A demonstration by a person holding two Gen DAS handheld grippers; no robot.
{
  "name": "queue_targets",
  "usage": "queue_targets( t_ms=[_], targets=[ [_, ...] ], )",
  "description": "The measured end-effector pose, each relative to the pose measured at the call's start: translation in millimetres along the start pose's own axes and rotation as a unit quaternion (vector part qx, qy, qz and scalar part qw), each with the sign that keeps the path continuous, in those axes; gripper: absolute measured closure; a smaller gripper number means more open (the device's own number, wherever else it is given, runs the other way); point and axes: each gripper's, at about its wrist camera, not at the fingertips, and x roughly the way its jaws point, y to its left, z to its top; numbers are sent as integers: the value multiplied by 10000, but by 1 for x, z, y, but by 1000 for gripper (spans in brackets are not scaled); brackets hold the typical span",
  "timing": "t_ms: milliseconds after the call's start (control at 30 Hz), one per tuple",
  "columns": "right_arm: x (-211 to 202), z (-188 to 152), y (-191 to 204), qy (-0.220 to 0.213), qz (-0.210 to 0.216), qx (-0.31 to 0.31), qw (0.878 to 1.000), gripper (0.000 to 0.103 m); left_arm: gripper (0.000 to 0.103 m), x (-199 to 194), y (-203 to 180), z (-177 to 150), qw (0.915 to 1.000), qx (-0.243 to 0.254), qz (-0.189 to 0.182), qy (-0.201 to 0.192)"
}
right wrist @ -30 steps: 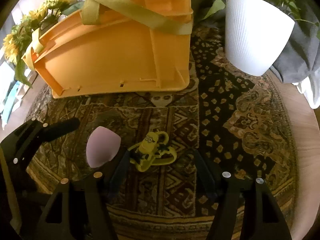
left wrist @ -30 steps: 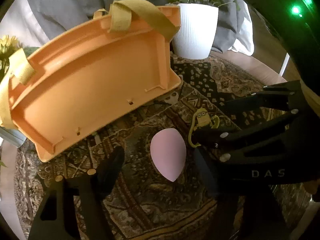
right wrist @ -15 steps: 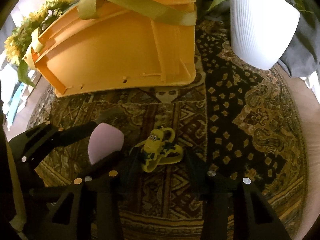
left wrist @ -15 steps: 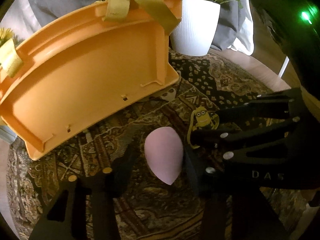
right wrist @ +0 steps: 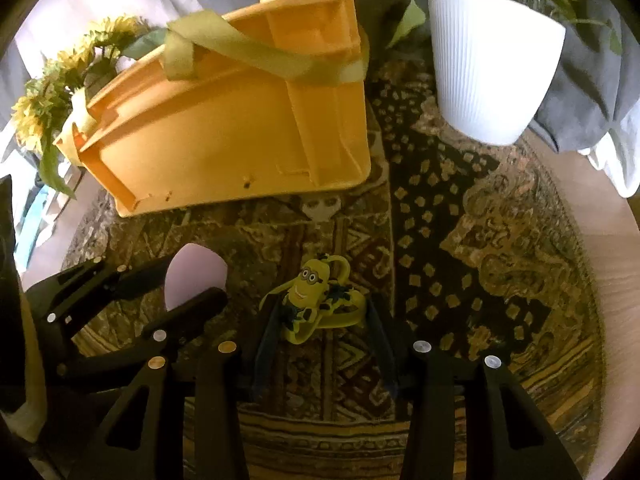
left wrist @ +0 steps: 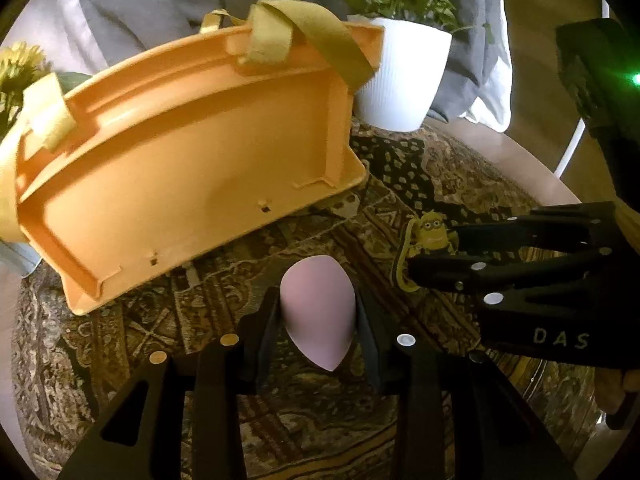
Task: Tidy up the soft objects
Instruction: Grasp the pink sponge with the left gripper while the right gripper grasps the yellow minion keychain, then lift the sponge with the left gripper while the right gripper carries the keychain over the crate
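A pink egg-shaped sponge (left wrist: 318,312) lies on the patterned rug, and my left gripper (left wrist: 316,320) is shut on it, both fingers pressing its sides. The sponge also shows in the right wrist view (right wrist: 194,280). A yellow minion toy (right wrist: 316,300) with a yellow loop lies on the rug between the fingers of my right gripper (right wrist: 322,316), which is open around it; the fingers stand close to its sides. The minion toy shows in the left wrist view (left wrist: 430,232) behind the right gripper's fingers (left wrist: 480,268). An orange basket (left wrist: 180,168) with olive straps lies tipped on its side behind both.
A white ribbed plant pot (right wrist: 488,68) stands at the back right on the round rug-covered table (right wrist: 608,248). Yellow artificial flowers (right wrist: 44,92) sit at the left behind the basket. A person in grey clothing is behind the table.
My left gripper moved forward and closed on the pink sponge. My right gripper moved forward so its fingers flank the minion toy, and narrowed.
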Motion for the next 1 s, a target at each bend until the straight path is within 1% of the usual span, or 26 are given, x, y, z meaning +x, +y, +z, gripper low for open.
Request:
queue_targets(
  t_ms=[200,300,433,600,667,767,900,1000],
  targets=[
    [-15,11,5,-233,5,-63,9997,58,66,-14,8,2,9996,-209,104,-127],
    [-21,16,9,-334,81,-46,9994,58,66,-23,14,4,9990,-331,221,-204],
    [-31,25,22,-557,97,-191,9982,58,66,-41,22,8,9972,-486,391,-408],
    [-45,36,32,-817,238,-213,9961,58,66,-63,37,16,9924,-820,612,-677],
    [-51,41,36,-928,305,-195,9950,58,66,-74,43,20,9890,-987,779,-777],
    [-63,46,46,-1117,385,-260,9927,58,66,-85,51,23,9854,-1212,819,-872],
    [-77,52,56,-1347,413,-370,9893,58,66,-104,57,24,9817,-1276,938,-1057],
    [-90,58,63,-1545,442,-467,9859,58,66,-114,61,28,9798,-1323,961,-1154]
  ],
)
